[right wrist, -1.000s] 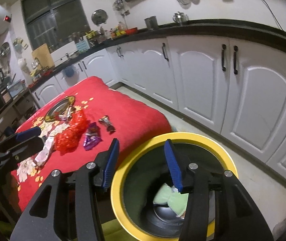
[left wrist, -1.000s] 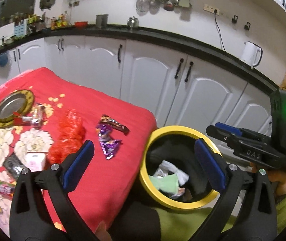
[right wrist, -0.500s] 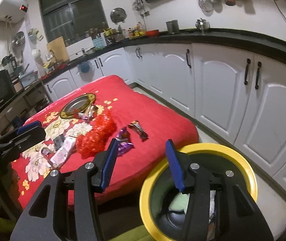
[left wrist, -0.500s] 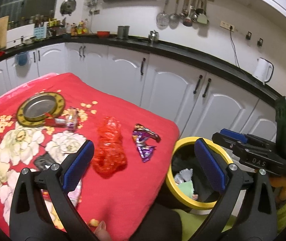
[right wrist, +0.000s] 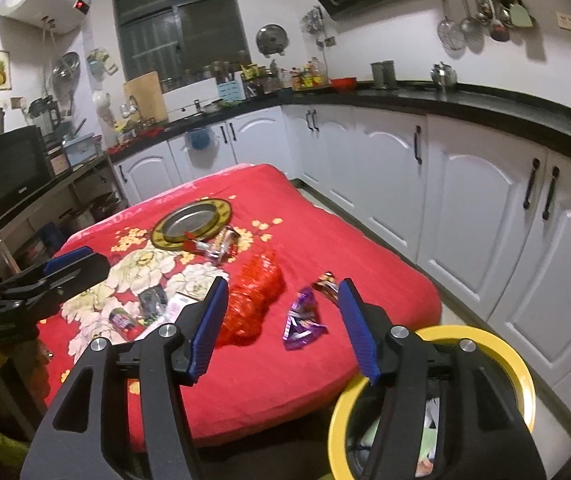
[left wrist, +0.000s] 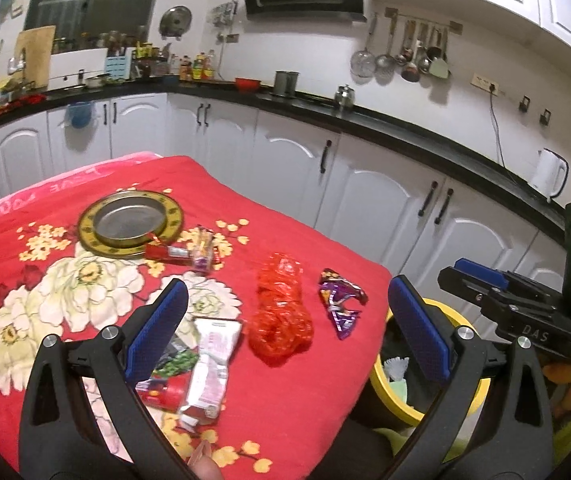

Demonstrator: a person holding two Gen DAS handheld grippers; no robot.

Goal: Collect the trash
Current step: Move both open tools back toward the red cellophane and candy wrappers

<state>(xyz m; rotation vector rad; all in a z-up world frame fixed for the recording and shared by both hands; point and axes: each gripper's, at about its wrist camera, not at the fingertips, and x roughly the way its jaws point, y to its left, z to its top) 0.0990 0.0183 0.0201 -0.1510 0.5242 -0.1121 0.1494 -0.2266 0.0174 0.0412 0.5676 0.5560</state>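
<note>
The left gripper (left wrist: 285,320) hangs over the near part of the red floral tablecloth (left wrist: 305,232) with its blue pads spread wide and nothing between them. Ahead of it, between the two pads as its own camera sees them, lies a crumpled red plastic bag (left wrist: 281,312); just right of that bag is a torn purple wrapper (left wrist: 339,304). By the left pad sit a white-and-pink packet (left wrist: 211,368) and a small heap of dark and red wrappers (left wrist: 165,376). Farther ahead, a clear wrapper with red ends (left wrist: 189,254) touches the rim of a gold-rimmed metal plate (left wrist: 131,222).

The right gripper (right wrist: 283,320) is empty too, and its jaws are opening. The purple wrapper (right wrist: 301,316) lies just ahead between its pads, the red bag (right wrist: 251,300) beside the left one. Below its right finger stands the yellow-rimmed trash bin (right wrist: 521,368), off the table's corner, with pale green and white scraps (left wrist: 395,376) already inside.
</note>
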